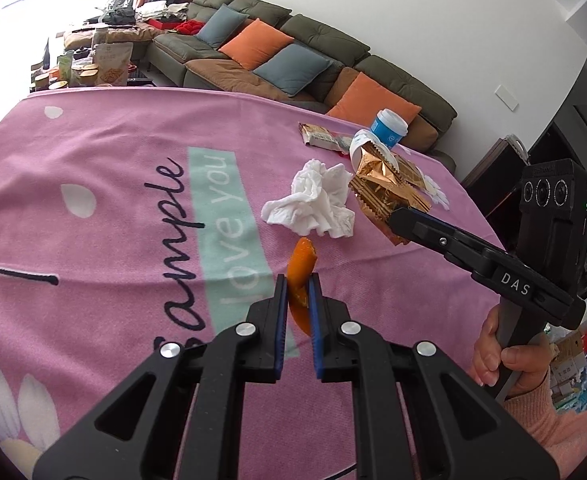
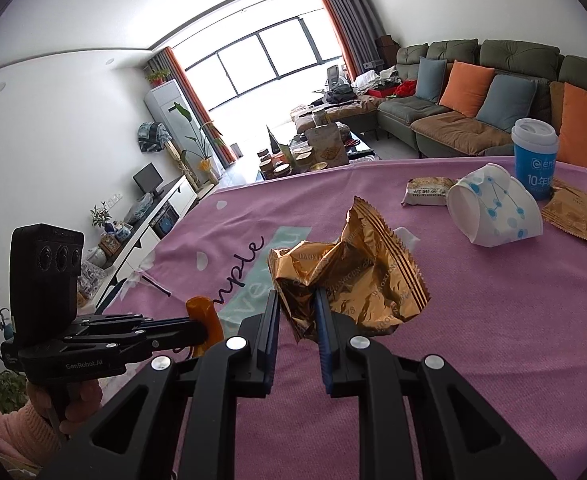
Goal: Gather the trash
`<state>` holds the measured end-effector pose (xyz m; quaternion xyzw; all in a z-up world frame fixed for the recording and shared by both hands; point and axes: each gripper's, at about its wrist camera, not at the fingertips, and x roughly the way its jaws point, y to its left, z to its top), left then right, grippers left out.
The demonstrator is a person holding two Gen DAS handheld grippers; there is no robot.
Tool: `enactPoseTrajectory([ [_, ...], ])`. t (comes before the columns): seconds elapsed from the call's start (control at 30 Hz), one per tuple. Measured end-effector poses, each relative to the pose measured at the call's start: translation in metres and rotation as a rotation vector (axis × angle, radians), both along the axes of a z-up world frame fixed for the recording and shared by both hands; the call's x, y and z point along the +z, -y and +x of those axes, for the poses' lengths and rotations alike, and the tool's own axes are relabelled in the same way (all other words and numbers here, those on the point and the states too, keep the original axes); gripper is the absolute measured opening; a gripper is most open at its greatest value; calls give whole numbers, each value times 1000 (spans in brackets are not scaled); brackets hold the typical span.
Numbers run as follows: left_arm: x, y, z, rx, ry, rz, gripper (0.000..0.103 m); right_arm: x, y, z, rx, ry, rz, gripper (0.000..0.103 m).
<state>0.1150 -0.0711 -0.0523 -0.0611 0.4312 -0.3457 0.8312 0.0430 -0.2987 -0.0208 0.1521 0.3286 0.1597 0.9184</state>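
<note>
above the pink cloth (image 1: pixel 93 168) — left hand-held gripper (image 1: pixel 298 284) pinches orange peel (image 1: pixel 299 270), right hand-held gripper (image 2: pixel 296 300) (clamped) grips gold wrapper (image 2: pixel 357 272).

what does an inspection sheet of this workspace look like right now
surface: pink printed cloth covers the table.
job's things: orange peel and gold wrapper both held; crumpled tissue, tipped paper cup, snack packet, flat gold wrapper lying on the cloth.
clutter: upright blue lidded cup.
grippers: left gripper jaws shut on the peel; right gripper jaws shut on the wrapper.
cables: nothing seen.
surroundings: green sofa with cushions, window.
</note>
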Motion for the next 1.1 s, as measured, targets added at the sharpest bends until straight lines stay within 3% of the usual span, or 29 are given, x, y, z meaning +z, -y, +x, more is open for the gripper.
enactPoseTrajectory([
  [0.4, 14, -82, -28, 153, 44, 7, 11, 4, -47, 2, 120, 11, 18, 16],
  [1.1, 23, -152, -48, 303, 81, 18, 11, 4, -120, 12, 284, 5, 38, 16],
])
